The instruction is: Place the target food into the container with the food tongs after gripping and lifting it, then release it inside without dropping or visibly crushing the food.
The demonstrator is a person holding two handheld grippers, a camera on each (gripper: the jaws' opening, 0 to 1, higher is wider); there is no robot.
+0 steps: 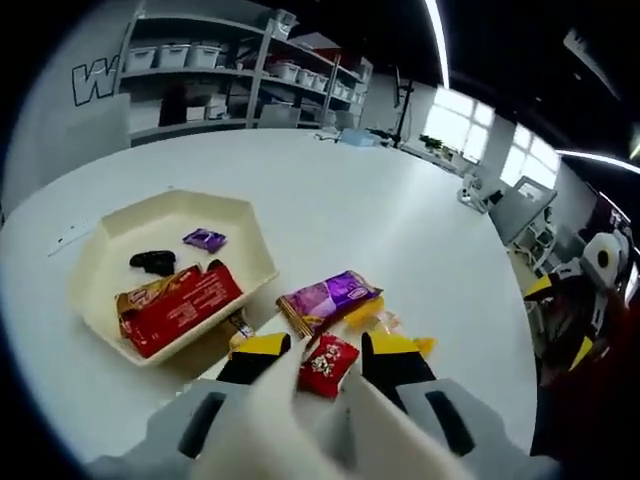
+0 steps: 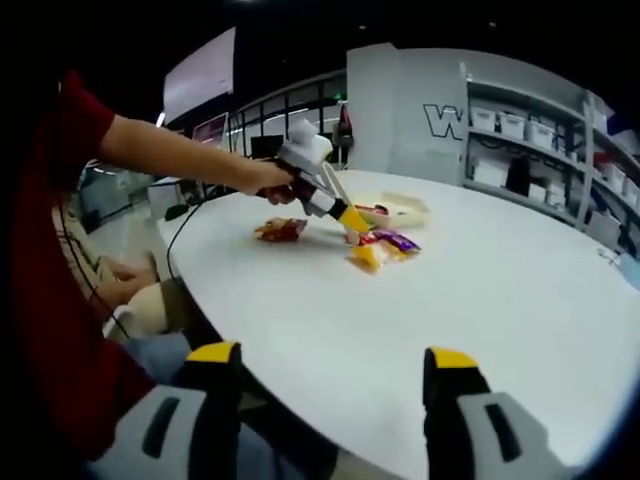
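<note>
- Because the small red candy packet (image 1: 327, 364) lies between our left gripper (image 1: 325, 357)'s yellow-tipped jaws, we judge that we are lining up to pick it; the jaws stand spread on either side of it, and we cannot tell whether they touch it yet.
- Just beyond it we see a purple wafer pack (image 1: 328, 299), glossy and ribbed along its edge, with a yellow wrapper (image 1: 372, 318) half tucked beside it, all flat on the smooth white tabletop (image 1: 400, 220).
- Left of these sits the container (image 1: 95, 290), a cream hexagonal tray with low sloping walls; it already carries a large crinkled red packet (image 1: 180, 305), a small dark piece (image 1: 152, 262) and a tiny purple sweet (image 1: 204, 239). We judge its closeness keeps the carry short.
- In the right gripper view, our right gripper (image 2: 335, 385) hangs wide open at the tabletop's near edge, holding nothing, well apart from the food, probably kept out of the way.
- Farther off there, a bare arm (image 2: 170, 155) reaches the other gripper down to the snack cluster.
- Beyond stand metal shelves (image 1: 220, 70) with pale bins.
</note>
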